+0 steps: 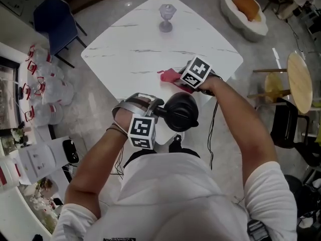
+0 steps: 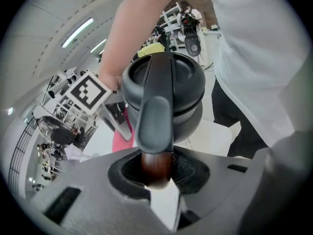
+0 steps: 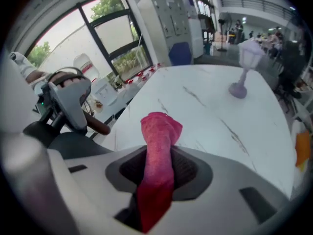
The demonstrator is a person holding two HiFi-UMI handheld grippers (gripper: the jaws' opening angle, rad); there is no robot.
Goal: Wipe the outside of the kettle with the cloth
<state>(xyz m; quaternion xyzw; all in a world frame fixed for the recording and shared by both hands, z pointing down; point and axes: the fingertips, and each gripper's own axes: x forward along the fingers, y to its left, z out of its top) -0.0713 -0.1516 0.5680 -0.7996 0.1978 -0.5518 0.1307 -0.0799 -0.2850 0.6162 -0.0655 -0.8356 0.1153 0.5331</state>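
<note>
One kettle (image 1: 181,112), pink cloth (image 1: 169,76), shirt print (image 1: 119,238) illegible

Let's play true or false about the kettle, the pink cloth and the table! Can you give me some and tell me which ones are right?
1. The left gripper is clamped on the kettle's brown handle. True.
2. The right gripper holds nothing. False: its jaws pinch the pink cloth.
3. The kettle is white. False: it is dark, nearly black.
4. A small purple ornament stands on the far side of the white table. True.
5. The cloth is spread flat on the table. False: it is bunched up and sticks out of the right gripper's jaws.
</note>
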